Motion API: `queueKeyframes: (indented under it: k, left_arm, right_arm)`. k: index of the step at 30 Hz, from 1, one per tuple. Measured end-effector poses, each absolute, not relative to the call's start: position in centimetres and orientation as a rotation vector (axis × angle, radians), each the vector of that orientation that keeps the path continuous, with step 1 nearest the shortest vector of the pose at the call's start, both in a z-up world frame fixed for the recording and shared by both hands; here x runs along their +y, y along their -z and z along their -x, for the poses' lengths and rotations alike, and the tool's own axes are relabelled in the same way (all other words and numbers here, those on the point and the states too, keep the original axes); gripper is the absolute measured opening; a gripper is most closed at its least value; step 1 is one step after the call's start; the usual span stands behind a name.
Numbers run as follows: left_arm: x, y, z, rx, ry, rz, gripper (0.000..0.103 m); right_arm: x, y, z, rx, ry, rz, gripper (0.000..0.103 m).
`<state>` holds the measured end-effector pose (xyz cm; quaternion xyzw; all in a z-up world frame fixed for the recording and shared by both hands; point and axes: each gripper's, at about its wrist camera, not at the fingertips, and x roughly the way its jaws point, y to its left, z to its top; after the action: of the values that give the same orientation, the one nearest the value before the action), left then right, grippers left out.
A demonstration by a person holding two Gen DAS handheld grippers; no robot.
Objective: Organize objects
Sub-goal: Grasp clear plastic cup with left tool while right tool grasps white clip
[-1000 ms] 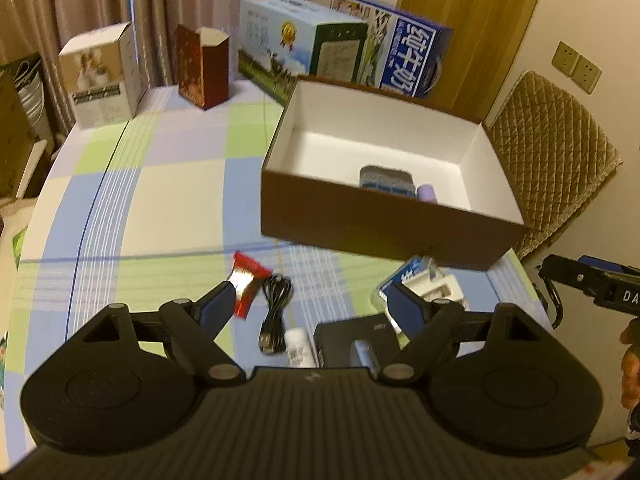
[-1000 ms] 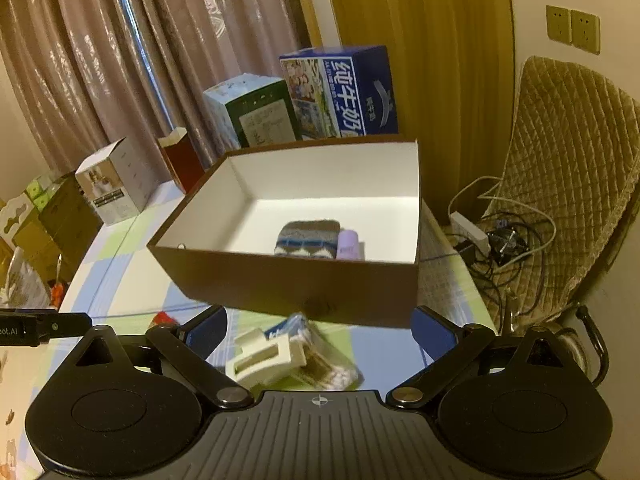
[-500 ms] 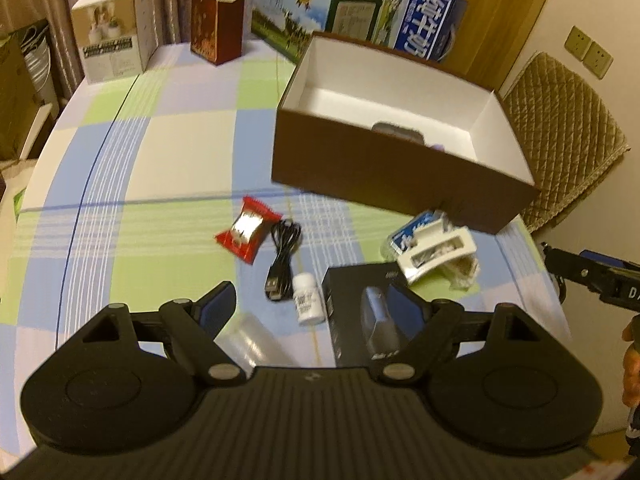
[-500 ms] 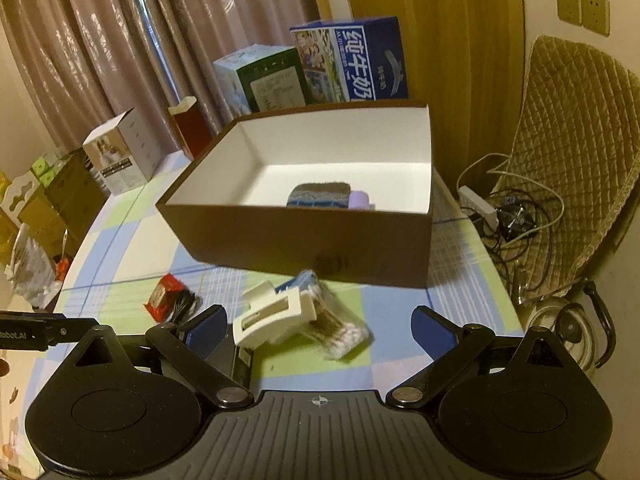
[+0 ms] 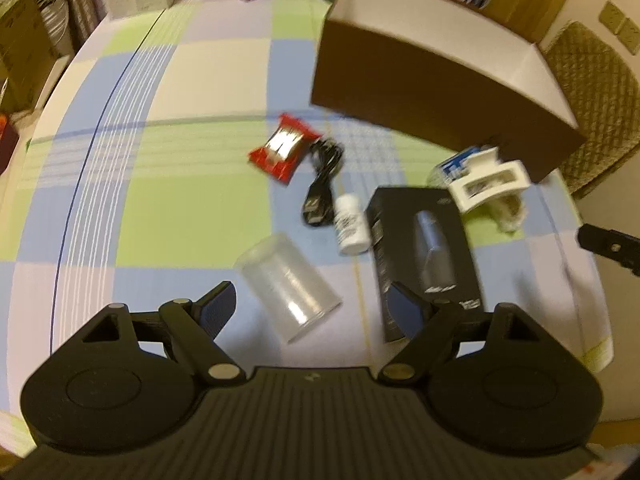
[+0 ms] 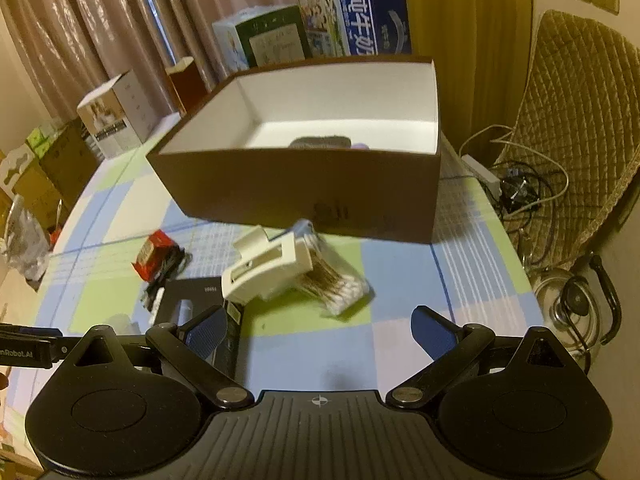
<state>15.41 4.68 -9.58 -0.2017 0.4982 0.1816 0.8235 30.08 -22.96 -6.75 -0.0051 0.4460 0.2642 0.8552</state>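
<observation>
worktop (image 5: 192,208) under blue-green checked cloth; curtains (image 6: 120,20) behind. brown box (image 6: 304,184) at far edge, loose items in front: clear cup (image 5: 288,284), black carton (image 5: 424,256). left tool (image 5: 310,306) and right tool (image 6: 320,330) both open, empty

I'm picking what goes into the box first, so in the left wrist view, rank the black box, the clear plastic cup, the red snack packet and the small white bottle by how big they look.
1. black box
2. clear plastic cup, though it lies nearest the camera, which inflates it
3. red snack packet
4. small white bottle
</observation>
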Motion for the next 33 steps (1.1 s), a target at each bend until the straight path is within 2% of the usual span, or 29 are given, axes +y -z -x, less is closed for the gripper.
queueKeyframes:
  k: [14,22,26,32,33]
  left_arm:
    - [6.2,13.6,-17.3,1.105,-0.473,0.481,0.079]
    - [7.2,15.4,-19.1,1.127,-0.499,0.468,0.065]
    - [7.9,15.7,-18.8,1.111,-0.514,0.458,0.053]
    - [9.2,15.7,-17.6,1.092,-0.551,0.431,0.052]
    - [9.5,15.7,-17.3,1.090,-0.563,0.428,0.052]
  right_arm:
    - [-23.6,8.2,-31.2,0.970,-0.513,0.018,0.096]
    - [-23.6,8.3,-32.0,0.960,-0.505,0.039,0.096]
    - [-22.6,8.4,-32.3,0.942,-0.534,0.063,0.096]
    - [-19.4,8.2,-32.6,0.876,-0.615,0.134,0.095]
    - [-18.7,8.2,-32.6,0.860,-0.629,0.153,0.089]
